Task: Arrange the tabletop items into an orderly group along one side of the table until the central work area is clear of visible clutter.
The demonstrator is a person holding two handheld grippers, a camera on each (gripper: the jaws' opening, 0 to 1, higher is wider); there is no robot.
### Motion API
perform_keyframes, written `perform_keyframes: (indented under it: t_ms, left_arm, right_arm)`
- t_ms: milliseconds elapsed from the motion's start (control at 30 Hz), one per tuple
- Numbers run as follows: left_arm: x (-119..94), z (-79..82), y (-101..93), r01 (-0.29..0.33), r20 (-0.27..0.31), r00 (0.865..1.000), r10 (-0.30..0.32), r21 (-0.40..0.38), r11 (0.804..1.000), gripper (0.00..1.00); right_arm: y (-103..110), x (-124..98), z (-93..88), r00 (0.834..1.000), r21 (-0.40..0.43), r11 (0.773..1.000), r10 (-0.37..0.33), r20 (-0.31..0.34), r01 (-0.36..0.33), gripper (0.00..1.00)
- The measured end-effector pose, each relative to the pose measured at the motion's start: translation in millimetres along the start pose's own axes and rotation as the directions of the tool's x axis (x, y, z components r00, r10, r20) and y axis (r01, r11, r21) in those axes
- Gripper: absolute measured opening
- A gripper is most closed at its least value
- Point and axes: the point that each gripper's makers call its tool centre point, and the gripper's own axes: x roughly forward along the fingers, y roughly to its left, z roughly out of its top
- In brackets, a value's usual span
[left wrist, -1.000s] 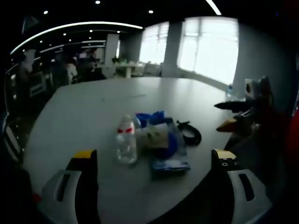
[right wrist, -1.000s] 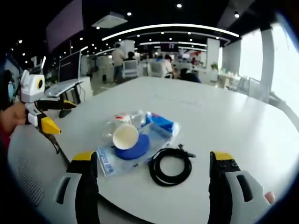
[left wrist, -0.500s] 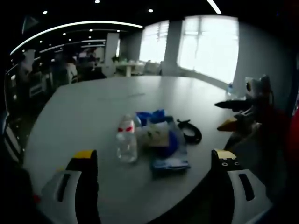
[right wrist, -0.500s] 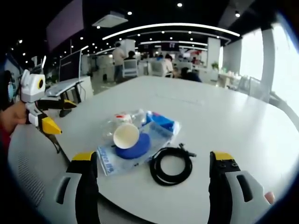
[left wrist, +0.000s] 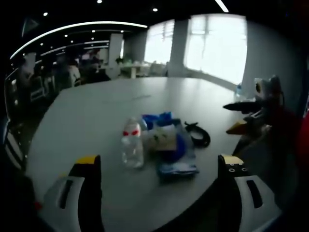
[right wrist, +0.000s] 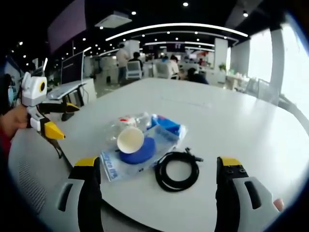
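Both my grippers (left wrist: 157,181) (right wrist: 157,181) spread, empty. Coiled black cable (right wrist: 176,170), lower centre, looks floppy and light; pinch across the loops.

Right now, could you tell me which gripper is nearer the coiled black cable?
Right. The right gripper sits just before the coiled black cable; the left gripper is across the clutter.
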Motion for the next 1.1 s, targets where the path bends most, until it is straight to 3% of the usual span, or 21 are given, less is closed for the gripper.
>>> perform_keyframes:
  t_ms: [300, 667, 1100]
  left_arm:
    - [6.3, 1.8, 4.5, -0.005, -0.014, 1.0, 0.005, 0.021, 1.0, 0.97]
    - [15.4, 10.8, 23.7, -0.021, -0.023, 0.999, 0.022, 0.038, 0.999, 0.96]
    - [36.4, 34.9, 45.0, -0.034, -0.031, 0.999, 0.036, 0.076, 0.997, 0.95]
  right_arm:
    - [-0.6, -0.7, 0.7, 1.0, 0.006, 1.0, -0.001, 0.004, 0.001, 0.97]
    - [-1.7, -0.6, -0.3, 1.0, 0.007, 1.0, -0.004, -0.001, 0.004, 0.97]
    - [-4.0, -1.4, 0.4, 1.0, 0.015, 1.0, -0.014, 0.006, 0.014, 0.96]
